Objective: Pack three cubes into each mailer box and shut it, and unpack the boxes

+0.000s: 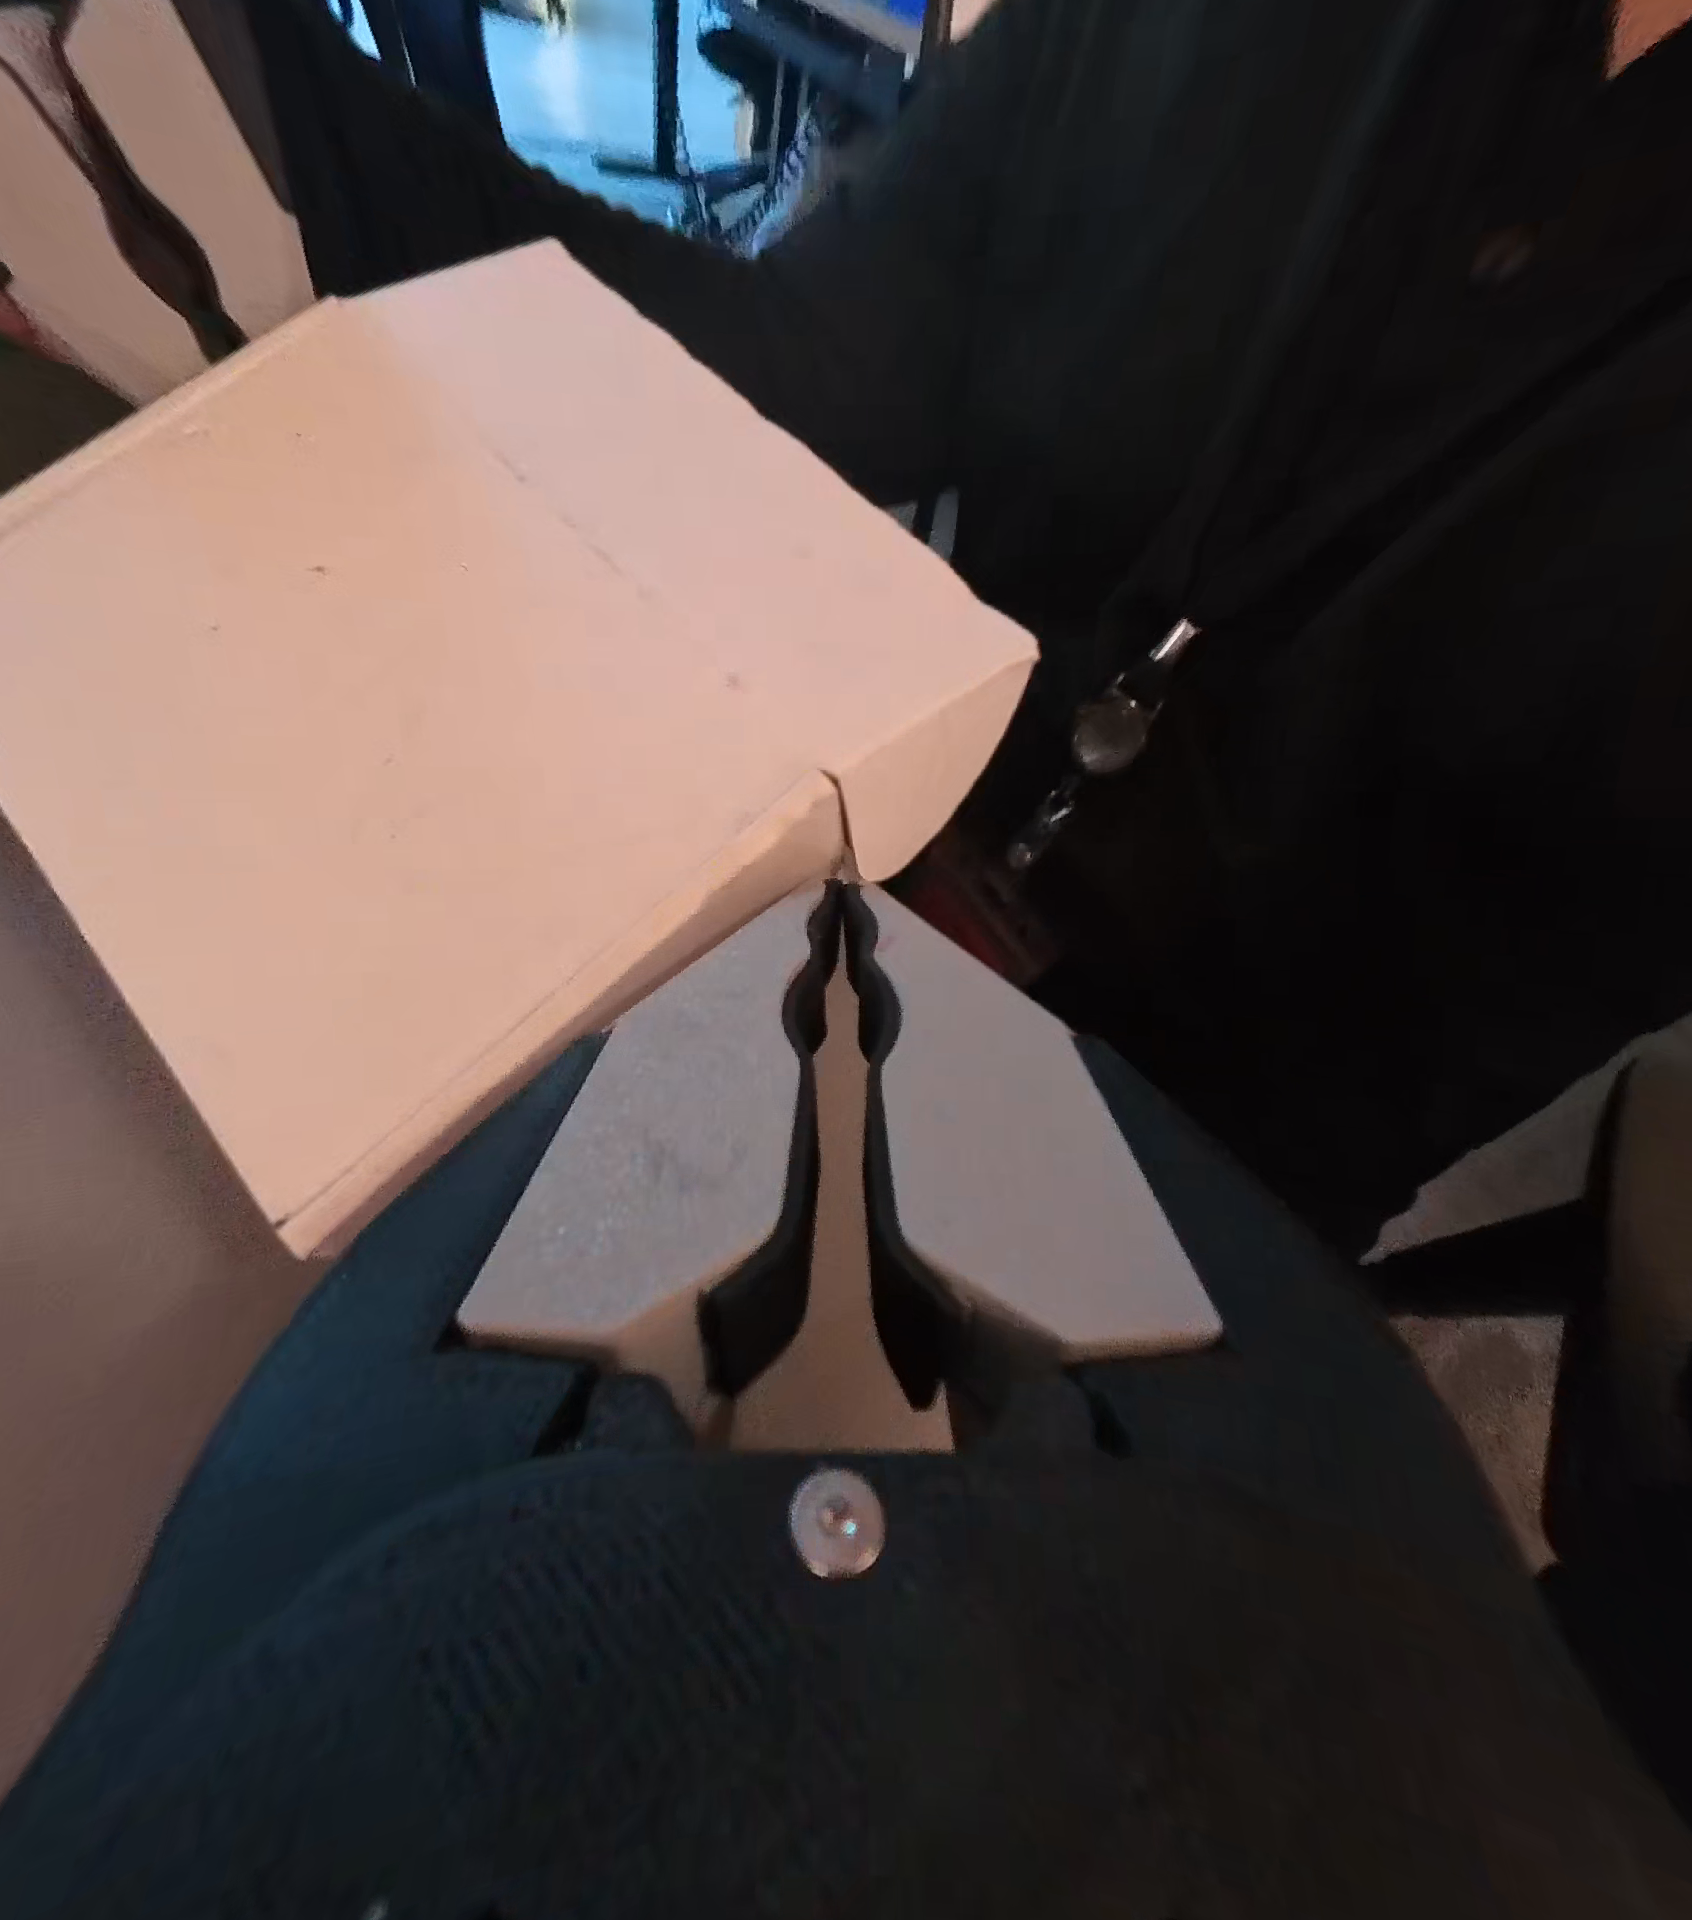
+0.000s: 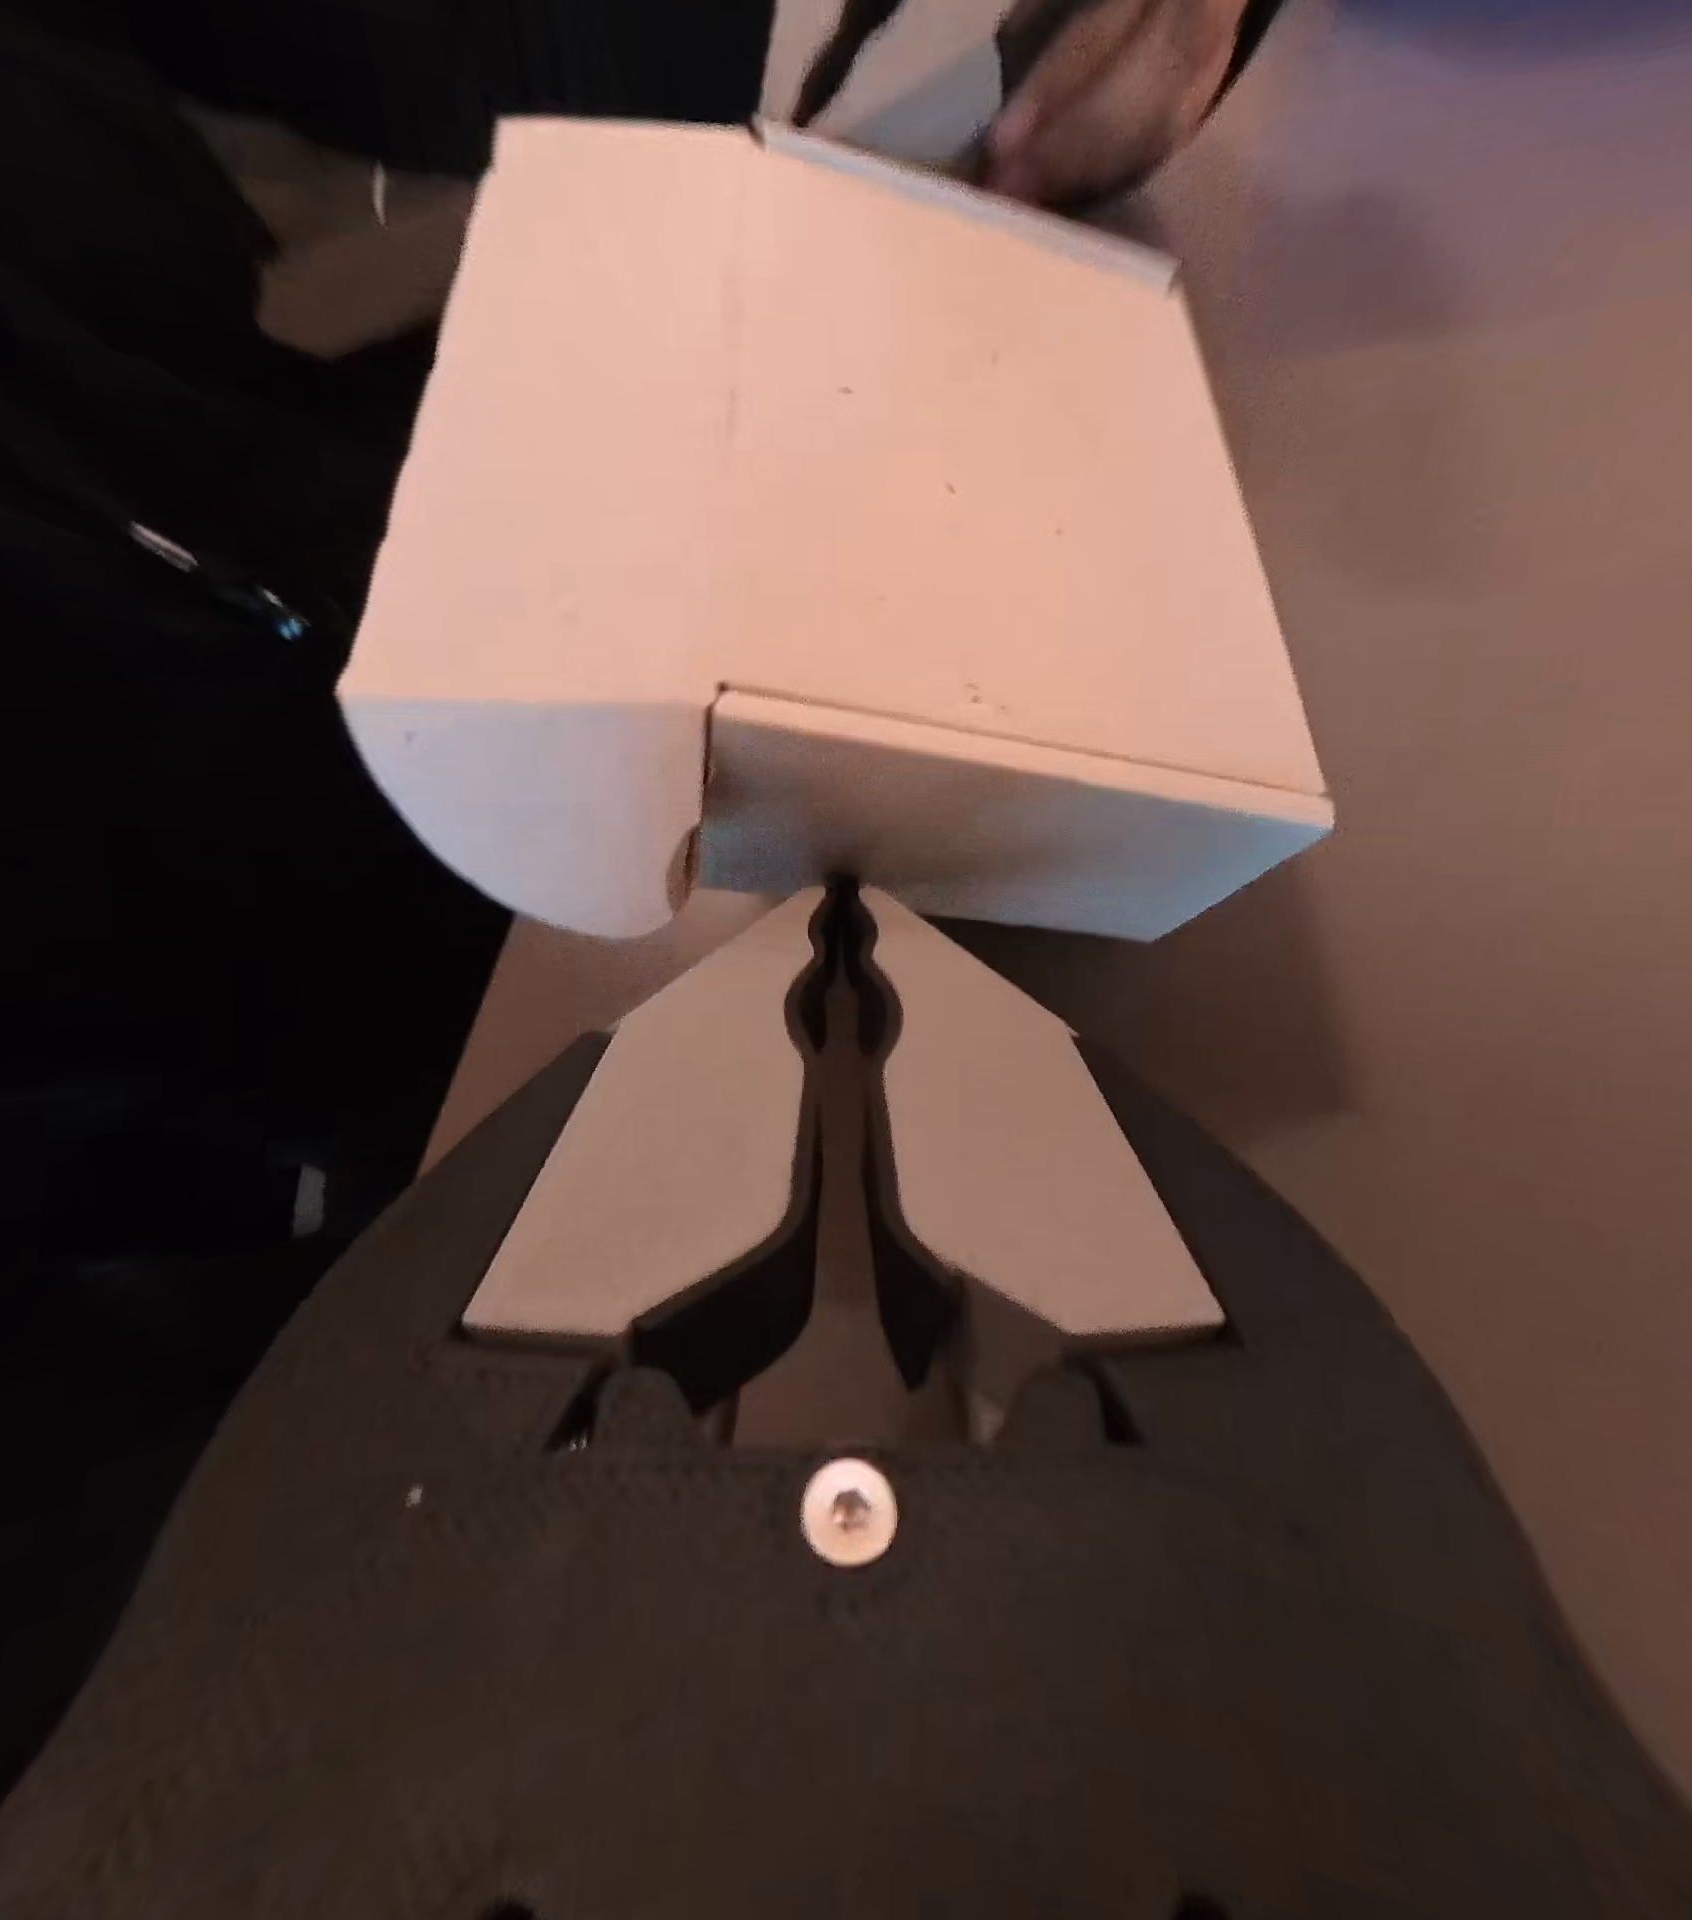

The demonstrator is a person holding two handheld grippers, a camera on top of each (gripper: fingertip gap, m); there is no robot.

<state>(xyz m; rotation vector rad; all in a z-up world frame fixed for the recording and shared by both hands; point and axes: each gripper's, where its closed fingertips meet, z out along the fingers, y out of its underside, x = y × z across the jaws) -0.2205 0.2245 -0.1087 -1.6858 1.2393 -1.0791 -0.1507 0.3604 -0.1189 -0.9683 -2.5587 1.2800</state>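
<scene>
Box (image 1: 426,665) lies shut on the surface (image 1: 11,1039), near its edge. Left tongs (image 1: 844,891) and right tongs (image 2: 844,888), both pinched together, each grip a thin flap edge at opposite sides, probably to steady or lift it.

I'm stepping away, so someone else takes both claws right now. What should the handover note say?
Left claw: shut, tips at a corner seam of the white mailer box; whether it pinches the flap is unclear.
Right claw: shut, tips against the opposite side panel.
Box: lid shut, tilted near the table edge by the person's dark clothing.
No cubes visible, so packed or emptied cannot be told.
Left: check contents before continuing.
</scene>
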